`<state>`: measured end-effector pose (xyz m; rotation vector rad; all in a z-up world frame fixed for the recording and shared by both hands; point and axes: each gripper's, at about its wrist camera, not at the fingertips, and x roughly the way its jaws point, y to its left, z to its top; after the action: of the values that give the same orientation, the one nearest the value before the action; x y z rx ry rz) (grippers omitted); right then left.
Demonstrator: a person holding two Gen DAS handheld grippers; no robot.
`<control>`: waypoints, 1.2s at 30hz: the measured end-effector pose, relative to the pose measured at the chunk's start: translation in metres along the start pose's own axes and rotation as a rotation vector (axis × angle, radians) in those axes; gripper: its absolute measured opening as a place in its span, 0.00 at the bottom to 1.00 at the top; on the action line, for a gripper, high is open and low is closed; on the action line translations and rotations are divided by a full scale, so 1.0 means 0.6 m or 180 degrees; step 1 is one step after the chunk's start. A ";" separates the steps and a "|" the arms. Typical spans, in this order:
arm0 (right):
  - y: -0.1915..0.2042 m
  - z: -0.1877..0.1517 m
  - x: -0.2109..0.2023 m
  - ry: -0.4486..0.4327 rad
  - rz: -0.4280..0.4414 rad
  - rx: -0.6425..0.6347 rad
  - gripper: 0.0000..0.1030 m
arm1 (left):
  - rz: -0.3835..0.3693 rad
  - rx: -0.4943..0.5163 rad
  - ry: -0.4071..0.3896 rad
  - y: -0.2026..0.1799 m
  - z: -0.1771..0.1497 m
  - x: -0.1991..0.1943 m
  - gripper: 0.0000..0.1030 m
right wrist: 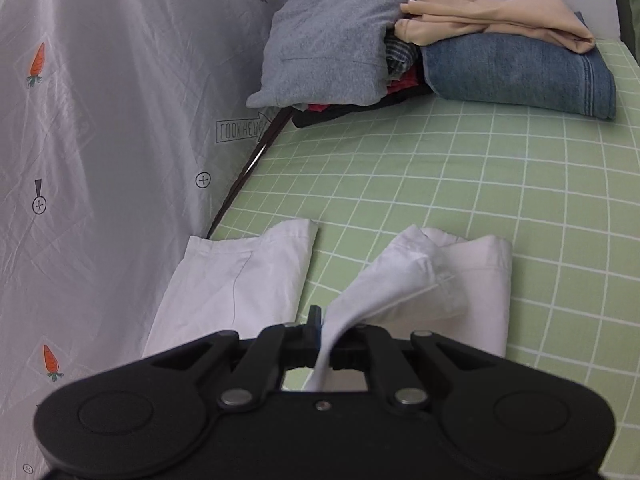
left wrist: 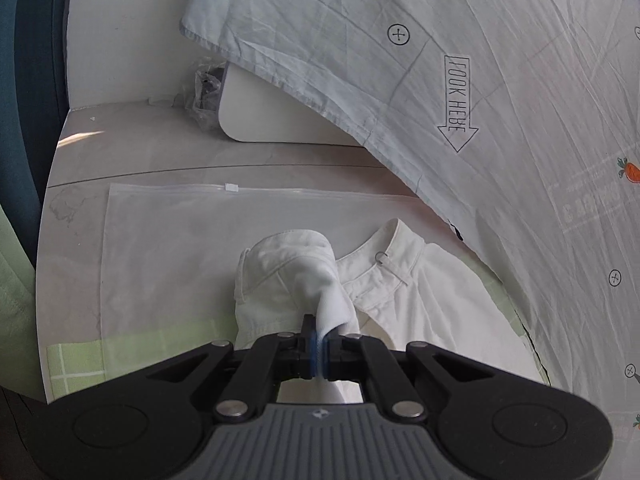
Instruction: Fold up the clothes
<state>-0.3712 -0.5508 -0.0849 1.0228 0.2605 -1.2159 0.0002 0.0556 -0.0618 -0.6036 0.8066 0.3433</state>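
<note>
Both claws are pinched shut on the white cotton trousers (left wrist: 400, 300), the left claw (left wrist: 320, 346) at the waistband and the right claw (right wrist: 325, 344) at one leg hem (opposite ends, presumably to fold them), over the green checked sheet (right wrist: 460, 184).

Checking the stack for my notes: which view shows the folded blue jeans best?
The right wrist view. The folded blue jeans lie unobstructed on the green checked sheet, under a beige garment. The left wrist view does not show them at all.
</note>
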 end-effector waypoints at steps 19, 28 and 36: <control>0.373 0.090 0.296 0.0140 0.0801 -0.1327 0.56 | -0.0622 0.0704 0.0352 -0.317 0.069 0.245 0.51; 0.124 0.038 0.261 0.0292 -0.0339 -0.1262 0.70 | -0.0325 0.0783 0.0757 -0.208 -0.060 0.208 0.67; 0.083 0.013 0.291 0.0389 -0.0214 -0.0724 0.78 | -0.0512 0.0382 0.1015 -0.186 -0.098 0.169 0.76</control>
<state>-0.2647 -0.6701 -0.1707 0.8963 0.5205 -1.1558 0.0889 -0.0620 -0.1293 -0.6141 1.0687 0.0499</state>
